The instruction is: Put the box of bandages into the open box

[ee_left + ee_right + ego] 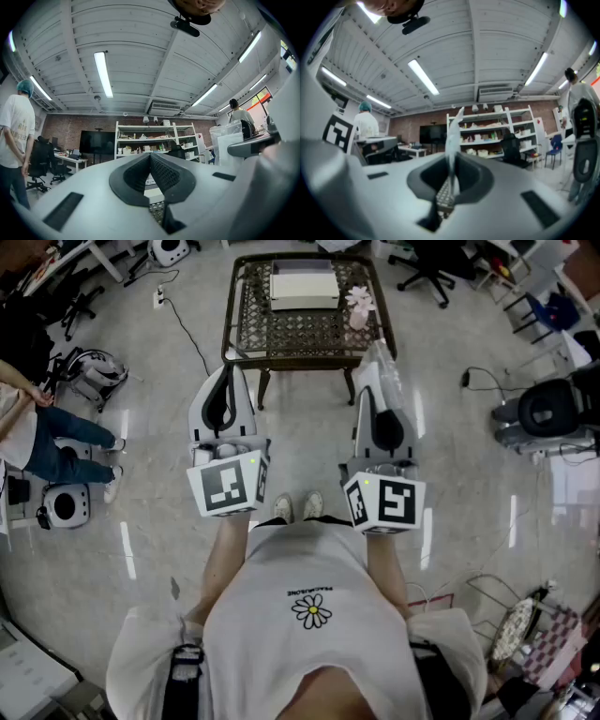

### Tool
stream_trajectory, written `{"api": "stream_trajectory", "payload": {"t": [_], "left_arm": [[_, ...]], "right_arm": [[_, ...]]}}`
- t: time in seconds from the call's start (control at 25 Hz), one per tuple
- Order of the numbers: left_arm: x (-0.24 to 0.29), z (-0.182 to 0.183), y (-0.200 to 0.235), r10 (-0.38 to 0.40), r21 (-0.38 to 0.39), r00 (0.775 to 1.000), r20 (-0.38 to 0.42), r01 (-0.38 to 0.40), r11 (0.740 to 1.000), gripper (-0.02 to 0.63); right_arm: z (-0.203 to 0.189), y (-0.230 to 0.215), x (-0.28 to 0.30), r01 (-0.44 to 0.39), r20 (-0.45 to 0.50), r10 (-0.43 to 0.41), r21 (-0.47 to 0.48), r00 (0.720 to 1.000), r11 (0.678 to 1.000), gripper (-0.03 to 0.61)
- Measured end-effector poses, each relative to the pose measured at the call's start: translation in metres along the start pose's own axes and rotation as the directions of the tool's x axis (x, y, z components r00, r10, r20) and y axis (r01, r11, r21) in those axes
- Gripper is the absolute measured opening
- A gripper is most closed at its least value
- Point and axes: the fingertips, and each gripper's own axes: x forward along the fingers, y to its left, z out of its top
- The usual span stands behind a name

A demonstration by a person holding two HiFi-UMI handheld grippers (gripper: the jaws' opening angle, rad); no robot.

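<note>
A white box (304,288) lies on the far part of the dark lattice-top table (246,334), with a small pink thing (359,307) beside it on the right. I cannot pick out a box of bandages. Both grippers are held up in front of my chest, short of the table. The left gripper (227,369) (150,158) is shut, its pads meeting with nothing between them. The right gripper (367,392) (452,159) is shut on a thin clear plastic sheet (453,131), which sticks up out of the jaws and shows as crinkled film (382,367) in the head view.
A person (37,442) stands at the left near round white devices (66,505). Office chairs (427,273) and a black machine (551,413) are at the right, and cables (187,329) run over the floor. White shelves (154,140) stand ahead.
</note>
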Motion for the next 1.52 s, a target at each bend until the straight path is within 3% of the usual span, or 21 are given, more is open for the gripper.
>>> {"api": "stream_trajectory", "payload": {"t": [0.32, 0.56, 0.72, 0.96, 1.16, 1.32, 1.52], "left_arm": [[0.0, -0.005, -0.004, 0.002, 0.013, 1.0, -0.018, -0.002, 1.0, 0.02], [0.003, -0.004, -0.006, 0.01, 0.002, 1.0, 0.016, -0.01, 1.0, 0.02], [0.009, -0.009, -0.014, 0.01, 0.034, 0.999, 0.037, -0.011, 0.999, 0.02], [0.019, -0.006, -0.017, 0.043, -0.01, 0.997, 0.066, -0.043, 0.999, 0.02], [0.031, -0.006, -0.016, 0.035, -0.012, 0.993, 0.108, -0.034, 0.999, 0.02], [0.056, -0.003, -0.013, 0.031, -0.063, 0.987, 0.155, -0.022, 0.998, 0.02], [0.086, 0.005, -0.024, -0.008, -0.067, 0.986, 0.169, 0.02, 0.998, 0.02]], "right_arm": [[-0.002, -0.007, -0.003, -0.008, 0.009, 0.008, 0.005, 1.0, 1.0, 0.046], [-0.014, -0.01, -0.006, -0.121, 0.003, 0.122, 0.077, 0.993, 0.99, 0.046], [-0.02, -0.017, -0.014, -0.187, -0.004, 0.187, 0.024, 0.982, 0.982, 0.046], [-0.025, -0.041, -0.015, -0.166, -0.014, 0.166, 0.046, 0.986, 0.985, 0.046], [-0.023, -0.038, -0.002, -0.181, 0.029, 0.18, 0.023, 0.983, 0.983, 0.048], [-0.014, -0.042, 0.016, -0.19, 0.06, 0.19, 0.001, 0.98, 0.982, 0.046], [-0.002, -0.057, 0.034, -0.168, 0.097, 0.163, 0.052, 0.982, 0.984, 0.046]]}}
